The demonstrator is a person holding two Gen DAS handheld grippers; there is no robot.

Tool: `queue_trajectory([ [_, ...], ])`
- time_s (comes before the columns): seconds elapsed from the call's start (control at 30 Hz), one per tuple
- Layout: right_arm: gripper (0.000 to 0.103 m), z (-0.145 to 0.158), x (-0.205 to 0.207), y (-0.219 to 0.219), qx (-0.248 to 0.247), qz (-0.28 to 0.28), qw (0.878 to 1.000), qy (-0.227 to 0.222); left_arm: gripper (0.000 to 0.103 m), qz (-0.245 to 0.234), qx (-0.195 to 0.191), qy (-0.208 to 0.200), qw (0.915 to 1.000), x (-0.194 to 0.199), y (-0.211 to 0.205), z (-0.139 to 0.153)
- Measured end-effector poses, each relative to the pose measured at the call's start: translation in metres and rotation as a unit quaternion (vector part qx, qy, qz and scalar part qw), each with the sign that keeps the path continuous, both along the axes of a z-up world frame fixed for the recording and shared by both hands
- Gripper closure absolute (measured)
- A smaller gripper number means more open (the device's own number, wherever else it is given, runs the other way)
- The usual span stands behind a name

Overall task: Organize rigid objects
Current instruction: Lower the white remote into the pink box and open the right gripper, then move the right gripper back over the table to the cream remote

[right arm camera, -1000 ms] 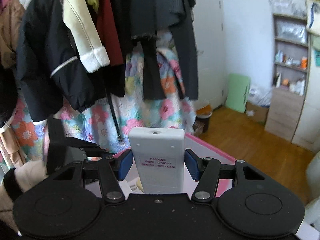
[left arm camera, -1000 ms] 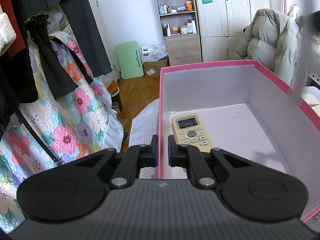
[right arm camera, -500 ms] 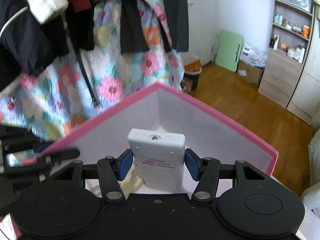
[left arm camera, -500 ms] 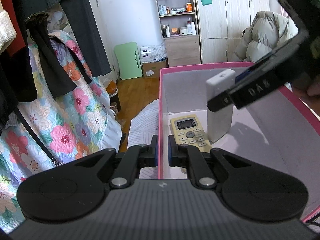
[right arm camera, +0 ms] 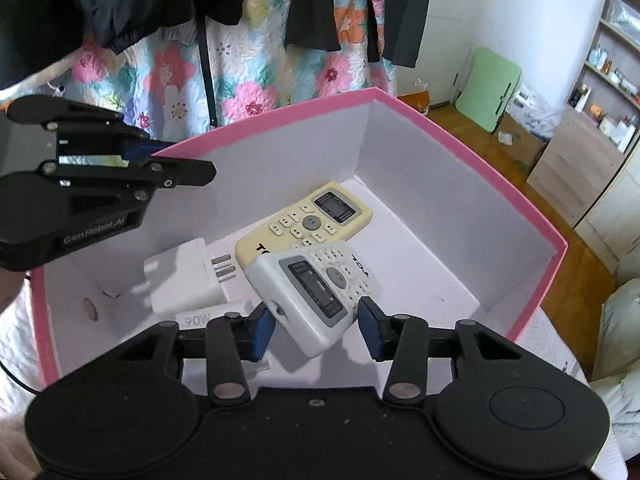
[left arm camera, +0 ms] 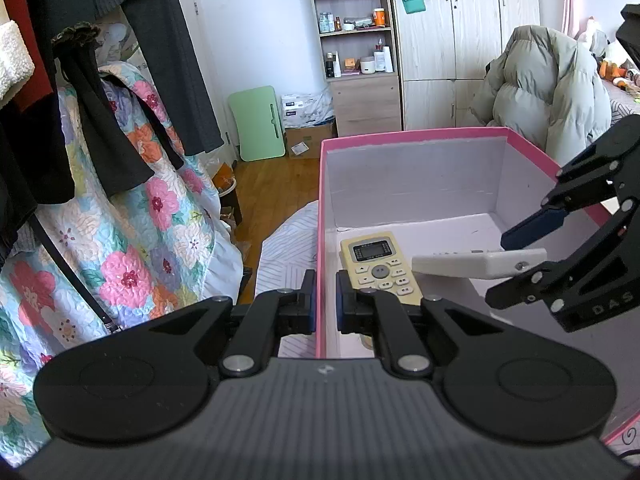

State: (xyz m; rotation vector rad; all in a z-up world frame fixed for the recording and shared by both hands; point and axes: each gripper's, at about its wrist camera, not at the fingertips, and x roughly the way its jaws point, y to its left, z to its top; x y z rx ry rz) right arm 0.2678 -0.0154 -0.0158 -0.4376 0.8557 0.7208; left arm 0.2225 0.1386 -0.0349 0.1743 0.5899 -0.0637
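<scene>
Right wrist view: the right gripper (right arm camera: 316, 330) hangs over a pink box (right arm camera: 472, 152), its blue-padded jaws spread apart with a white remote (right arm camera: 310, 300) lying tilted between them, buttons up. A gap shows on the right pad's side; on the left, contact cannot be told. The white remote partly overlaps a yellow remote (right arm camera: 308, 224) lying flat on the box floor, with a white charger (right arm camera: 184, 276) just beside both.

Left wrist view: the left gripper (left arm camera: 324, 306) is clamped nearly closed on the pink box's (left arm camera: 408, 136) near wall, one pad outside, one inside. The yellow remote (left arm camera: 378, 266) lies just beyond it. The right gripper (left arm camera: 536, 252) reaches in from the right with the white remote (left arm camera: 472, 264) at its tips. A floral quilt (left arm camera: 132, 248) hangs at left.
</scene>
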Motion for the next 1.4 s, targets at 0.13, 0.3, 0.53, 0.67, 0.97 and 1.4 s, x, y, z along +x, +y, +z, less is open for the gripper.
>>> queue_trajectory([
  [0.13, 0.054, 0.001, -0.001, 0.003, -0.018, 0.002, 1.000, -0.024, 0.095, 0.001, 0.000, 0.001, 1.0000, 0.001, -0.001, 0.000],
  [0.3, 0.053, -0.001, 0.001, 0.001, -0.018, 0.008, 1.000, -0.015, 0.095, 0.001, 0.001, 0.001, 1.0000, 0.001, -0.002, 0.001],
  [0.53, 0.056, 0.000, 0.014, -0.011, 0.024, -0.046, 0.999, -0.004, 0.095, 0.002, 0.002, 0.003, 1.0000, 0.001, -0.001, 0.001],
  [0.67, 0.069, -0.002, 0.012, -0.004, -0.018, -0.042, 0.998, -0.041, 0.095, 0.003, 0.003, 0.005, 1.0000, 0.002, 0.000, 0.001],
  [0.97, 0.058, 0.005, 0.009, -0.015, 0.047, -0.041, 0.998, 0.028, 0.095, 0.002, 0.003, 0.005, 1.0000, 0.002, 0.001, 0.000],
  [1.4, 0.050, 0.050, -0.082, -0.157, 0.164, -0.170, 0.972, -0.006, 0.095, 0.009, 0.015, 0.008, 0.9998, 0.002, -0.004, -0.003],
])
